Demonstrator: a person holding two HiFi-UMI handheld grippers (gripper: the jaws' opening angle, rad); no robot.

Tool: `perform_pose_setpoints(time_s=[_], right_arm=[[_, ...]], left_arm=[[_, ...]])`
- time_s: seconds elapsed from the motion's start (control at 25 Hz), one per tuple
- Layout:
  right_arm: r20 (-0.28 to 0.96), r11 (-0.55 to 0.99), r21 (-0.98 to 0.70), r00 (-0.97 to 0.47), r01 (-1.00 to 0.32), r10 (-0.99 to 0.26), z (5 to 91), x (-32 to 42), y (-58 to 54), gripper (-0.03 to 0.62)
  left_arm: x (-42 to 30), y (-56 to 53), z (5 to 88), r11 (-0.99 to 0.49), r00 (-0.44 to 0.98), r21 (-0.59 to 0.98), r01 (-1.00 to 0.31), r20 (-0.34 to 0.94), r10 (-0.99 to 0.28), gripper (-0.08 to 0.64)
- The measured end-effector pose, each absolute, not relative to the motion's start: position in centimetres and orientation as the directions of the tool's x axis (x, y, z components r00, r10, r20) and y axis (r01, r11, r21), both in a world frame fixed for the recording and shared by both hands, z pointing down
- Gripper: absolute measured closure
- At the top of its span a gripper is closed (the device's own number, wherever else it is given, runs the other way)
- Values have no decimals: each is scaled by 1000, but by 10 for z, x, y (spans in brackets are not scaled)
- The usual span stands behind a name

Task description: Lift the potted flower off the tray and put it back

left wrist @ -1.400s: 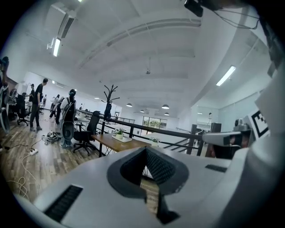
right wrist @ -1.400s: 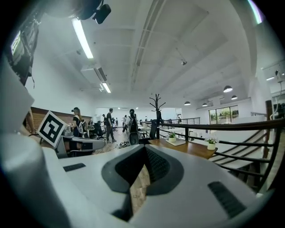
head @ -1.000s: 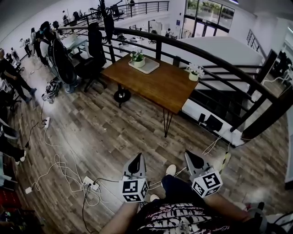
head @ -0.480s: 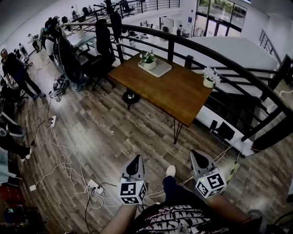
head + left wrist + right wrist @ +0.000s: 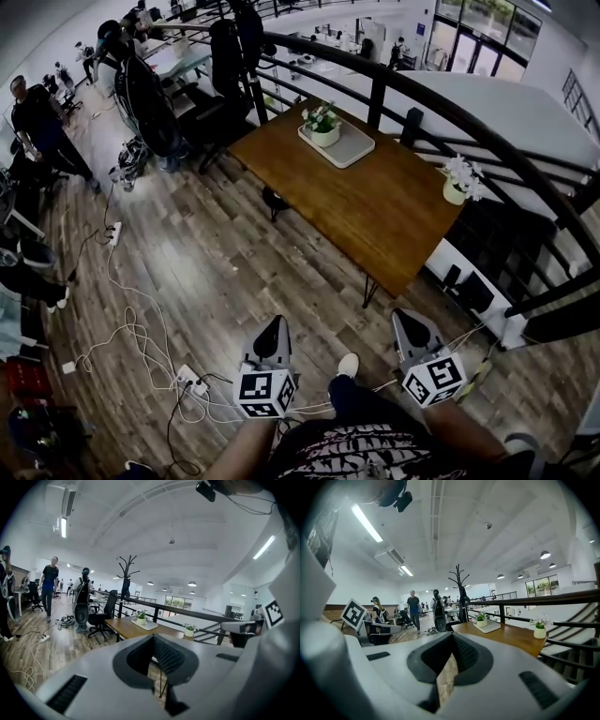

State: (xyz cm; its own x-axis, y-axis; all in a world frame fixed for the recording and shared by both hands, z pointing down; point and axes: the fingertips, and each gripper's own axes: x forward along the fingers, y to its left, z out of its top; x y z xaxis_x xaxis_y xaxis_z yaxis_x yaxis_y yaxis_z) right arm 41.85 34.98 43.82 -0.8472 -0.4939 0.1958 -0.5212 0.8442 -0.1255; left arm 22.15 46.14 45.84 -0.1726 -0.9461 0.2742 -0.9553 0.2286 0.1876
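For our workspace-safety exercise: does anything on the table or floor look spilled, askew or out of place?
Nothing on the table: the potted flower stands upright on its tray, another pot upright by the railing. Loose cables sprawl across the floor, a possible trip hazard.

We count two grippers, left gripper [image 5: 275,323] and right gripper [image 5: 405,320], one table [image 5: 375,211], one tray [image 5: 353,149], and two potted flowers: twelve o'clock flower [image 5: 323,122], two o'clock flower [image 5: 458,181]
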Motion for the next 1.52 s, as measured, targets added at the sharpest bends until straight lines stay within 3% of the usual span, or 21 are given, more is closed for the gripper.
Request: perform_pose_setpoints(time_s=[0.4,0.92,1.16,1.52], right_arm=[[154,878,-163,-890,-450,-428,417,393,259,600],[67,905,-168,-921,-390,-384,383,370,230,600],[84,904,-149,-916,-402,-393,384,327,205,600],[118,886,-125,-893,-446,-433,394,318,170,600]], left_arm=[[201,373,419,272,-236,147,-951,224,-946,552],[193,338,381,275,-257,84,-958,179,-950,552],[149,312,384,261,-241,89,-961,188,-952,552],[142,261,403,194,-170,116,-974,185,-968,552]])
